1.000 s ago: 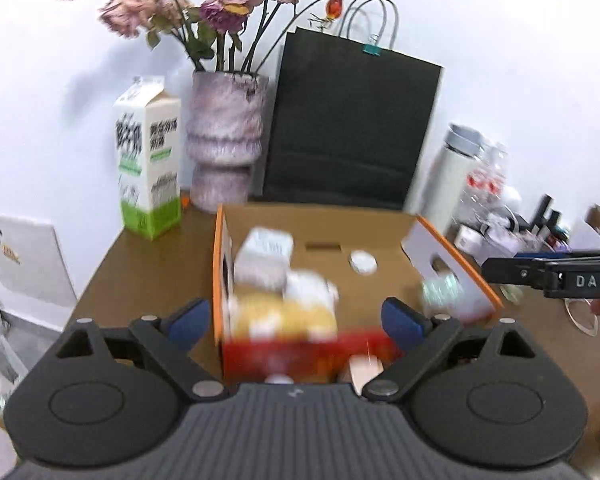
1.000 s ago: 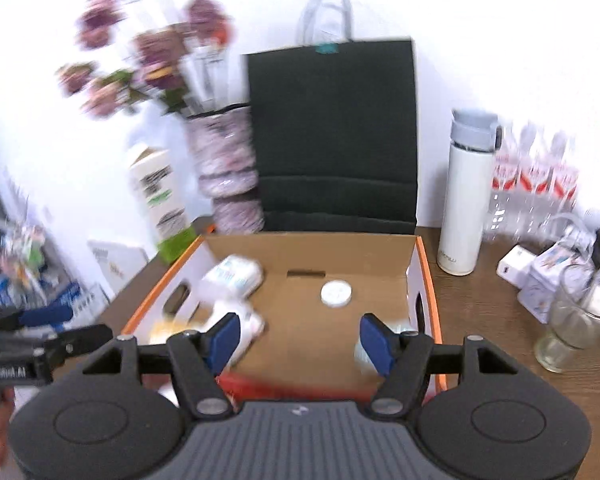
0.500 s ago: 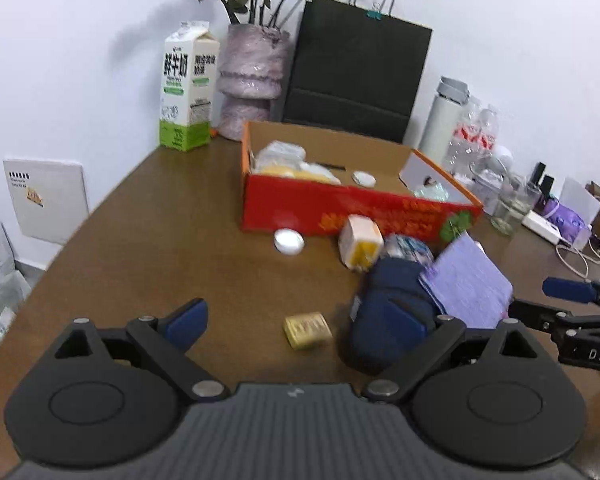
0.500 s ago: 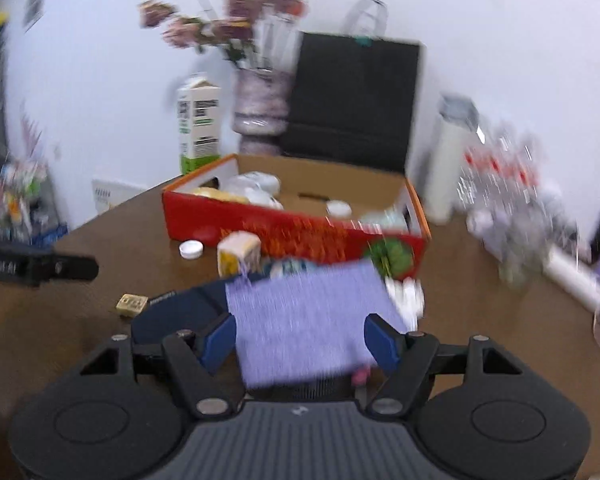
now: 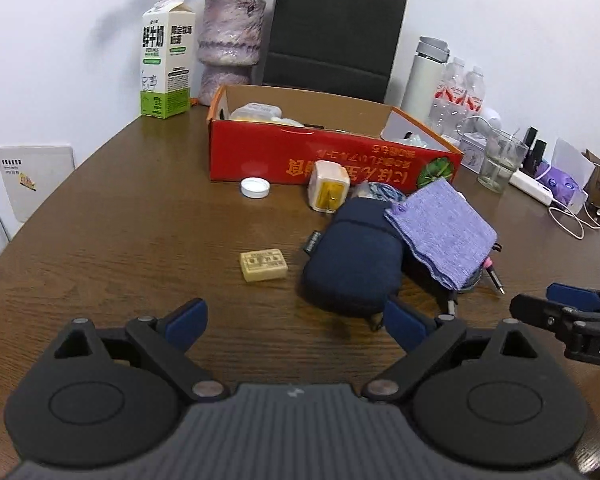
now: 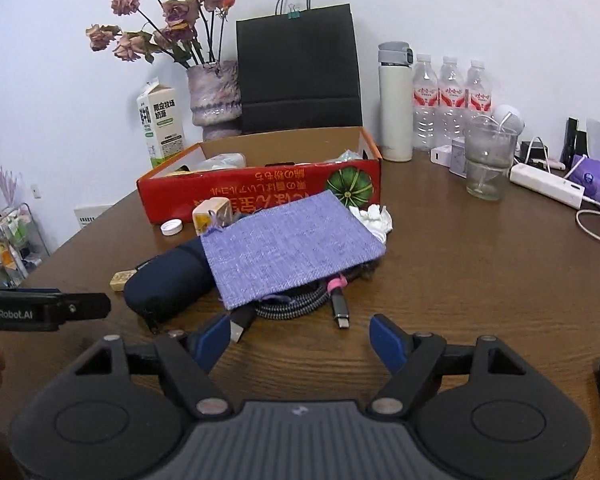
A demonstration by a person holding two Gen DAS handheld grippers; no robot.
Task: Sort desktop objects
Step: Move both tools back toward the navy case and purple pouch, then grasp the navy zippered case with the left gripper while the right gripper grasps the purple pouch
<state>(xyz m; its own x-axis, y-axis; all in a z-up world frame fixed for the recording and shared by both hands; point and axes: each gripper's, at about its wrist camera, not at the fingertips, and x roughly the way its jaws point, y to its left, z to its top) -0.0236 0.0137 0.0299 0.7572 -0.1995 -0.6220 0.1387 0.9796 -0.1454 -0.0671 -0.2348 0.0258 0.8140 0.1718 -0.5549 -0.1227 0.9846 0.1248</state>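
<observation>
Both tongs had pulled back from over the red box (image 5: 332,160) within the last second; a second earlier each camera looked straight down into it, and now the whole desk (image 5: 140,240) lay ahead. The left tongs (image 5: 296,322) stood wide open and empty, the yellow block (image 5: 263,265) just ahead, the navy case (image 5: 354,260) ahead and right; the right tongs (image 6: 300,340) gaped equally, holding nothing, the purple cloth (image 6: 288,248) and cables (image 6: 300,304) directly in front; loose items remained outside, so another pick seemingly came next.
</observation>
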